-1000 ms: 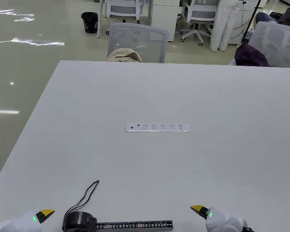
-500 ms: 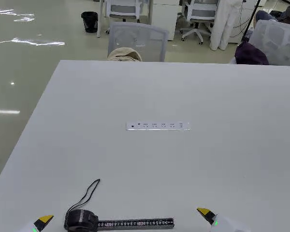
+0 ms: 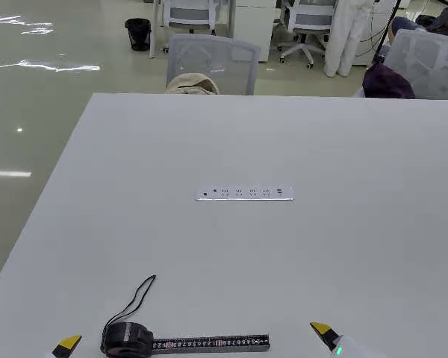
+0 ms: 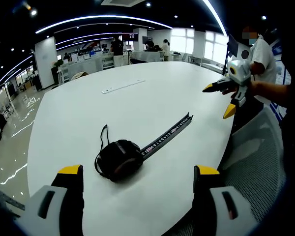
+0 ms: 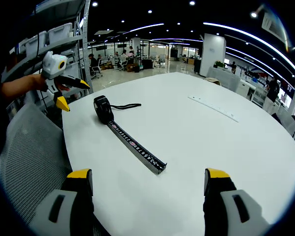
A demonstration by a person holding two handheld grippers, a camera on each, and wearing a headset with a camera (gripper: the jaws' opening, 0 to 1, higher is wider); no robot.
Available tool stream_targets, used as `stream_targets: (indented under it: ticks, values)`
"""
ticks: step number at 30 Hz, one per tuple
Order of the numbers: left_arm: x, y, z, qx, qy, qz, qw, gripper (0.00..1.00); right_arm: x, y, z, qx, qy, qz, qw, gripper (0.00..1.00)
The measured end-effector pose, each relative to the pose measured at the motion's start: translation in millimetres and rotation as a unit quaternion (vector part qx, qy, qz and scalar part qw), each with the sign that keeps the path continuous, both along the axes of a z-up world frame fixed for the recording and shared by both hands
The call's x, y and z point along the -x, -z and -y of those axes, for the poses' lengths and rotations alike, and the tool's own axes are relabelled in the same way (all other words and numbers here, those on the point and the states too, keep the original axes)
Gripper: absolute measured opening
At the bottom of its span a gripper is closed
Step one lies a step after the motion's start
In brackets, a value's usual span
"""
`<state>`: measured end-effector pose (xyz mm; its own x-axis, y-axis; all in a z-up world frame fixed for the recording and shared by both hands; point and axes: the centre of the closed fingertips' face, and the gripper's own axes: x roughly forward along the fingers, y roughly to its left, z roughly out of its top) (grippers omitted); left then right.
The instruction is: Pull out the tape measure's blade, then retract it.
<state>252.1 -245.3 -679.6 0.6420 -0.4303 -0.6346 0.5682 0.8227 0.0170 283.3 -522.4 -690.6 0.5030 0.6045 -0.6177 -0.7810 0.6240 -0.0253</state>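
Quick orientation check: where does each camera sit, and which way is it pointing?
Head view: on the headset, looking forward and down over the table at the tape measure; left gripper and right gripper tips at bottom.
Left gripper view: on that gripper, facing the tape measure's case; own open jaws below.
Right gripper view: on that gripper, facing the blade, free end nearest; own open jaws below.
Shared: each gripper view shows the other gripper in the person's hand.

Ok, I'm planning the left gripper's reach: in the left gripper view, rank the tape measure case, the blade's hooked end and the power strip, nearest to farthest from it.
1. The tape measure case, just ahead, between the jaws.
2. The blade's hooked end, farther out, to the right.
3. The power strip, far across the table.
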Motion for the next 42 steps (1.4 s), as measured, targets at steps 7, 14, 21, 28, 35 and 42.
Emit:
stream_targets:
  ticks: [7,14,21,28,35,42]
  values:
    - [3.5,0.6,4.6,0.003,-0.015,-0.002,0.9999,0.94,6.1,-0.2,-3.0,0.0,0.011,0.0,0.9999,0.97]
    - [2.9,-0.9,6.9,0.006,-0.039,0.004,0.9992,0.98,11.5,-1.8,-7.8,-0.005,0.016,-0.001,0.9999,0.98]
    - [0.3,-5.9,6.2,0.015,-0.06,0.013,0.998,0.99,13.6,-3.7,-11.9,-0.009,0.016,0.0,0.9998,0.98]
    - [-1.7,-9.2,5.5,0.03,-0.088,0.019,0.9955,0.99,14.7,-4.0,-15.4,-0.01,0.016,0.002,0.9998,0.99]
    - [-0.1,-8.6,2.8,0.037,-0.114,0.016,0.9927,0.99,16.7,-3.5,-17.3,-0.009,0.012,0.0,0.9999,0.99]
    - [-0.5,-10.0,4.9,0.038,-0.117,0.019,0.9922,0.99,16.8,-2.2,-17.1,-0.008,0.009,-0.001,0.9999,0.98]
